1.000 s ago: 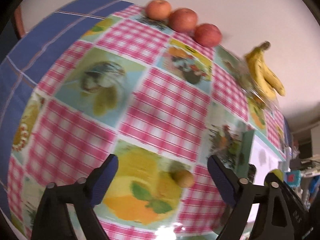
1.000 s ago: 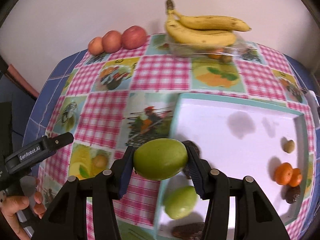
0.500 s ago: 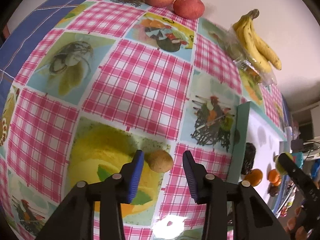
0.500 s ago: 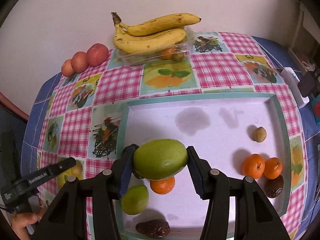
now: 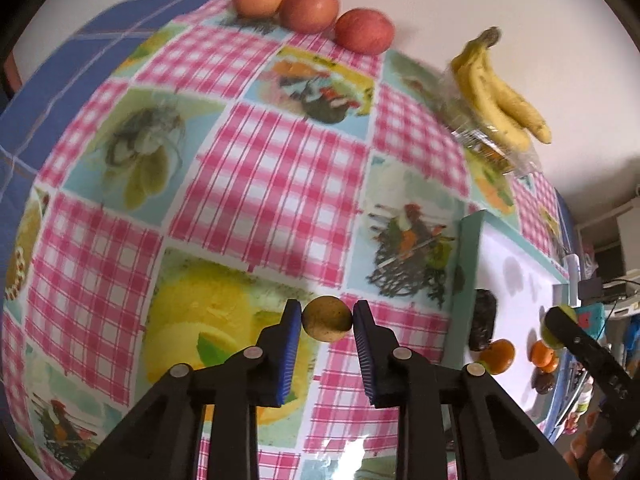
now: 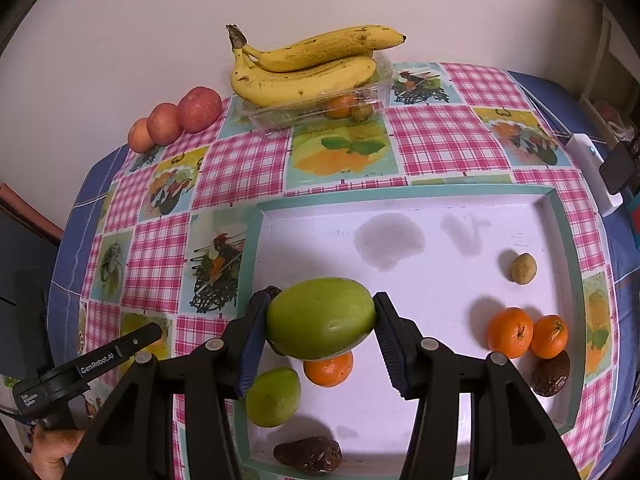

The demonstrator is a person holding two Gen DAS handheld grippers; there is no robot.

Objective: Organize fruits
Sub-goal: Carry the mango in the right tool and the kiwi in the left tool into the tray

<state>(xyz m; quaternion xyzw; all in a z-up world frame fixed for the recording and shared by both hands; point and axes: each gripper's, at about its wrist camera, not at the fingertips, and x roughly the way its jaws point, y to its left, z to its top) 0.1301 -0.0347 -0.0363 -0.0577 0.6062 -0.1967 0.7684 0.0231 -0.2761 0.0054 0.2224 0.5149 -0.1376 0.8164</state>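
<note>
The left gripper (image 5: pixel 327 318) is clamped on a small brown round fruit (image 5: pixel 327 323) — both blue pads press its sides, just above the checked tablecloth (image 5: pixel 272 184) and left of the tray's teal rim. The right gripper (image 6: pixel 320 316) has its jaws partly apart, gripping a large green fruit (image 6: pixel 321 318) held over the near left part of the white tray (image 6: pixel 404 200).

The right wrist view alone shows the tray's whole floor: a smaller green fruit (image 6: pixel 273 397) and an orange (image 6: pixel 329 369) under the held one, a dark date (image 6: pixel 309 454) by the near rim, two more oranges (image 6: pixel 510 332) side by side at the right with a dark wrinkled fruit (image 6: pixel 551 373) touching them, and a second small brown fruit (image 6: pixel 523 268) further back. It also catches the left gripper from the side, low at the left, with a hand (image 6: pixel 52 452) on its handle.

The left wrist view sees only the tray's left edge and a few of those fruits, blurred, but shows the pinched fruit closely — hidden in the other view. Both show three apples (image 5: pixel 308 10) in a row against the wall and bananas (image 6: pixel 308 66) lying on a clear plastic box (image 6: pixel 320 106) holding small fruit
</note>
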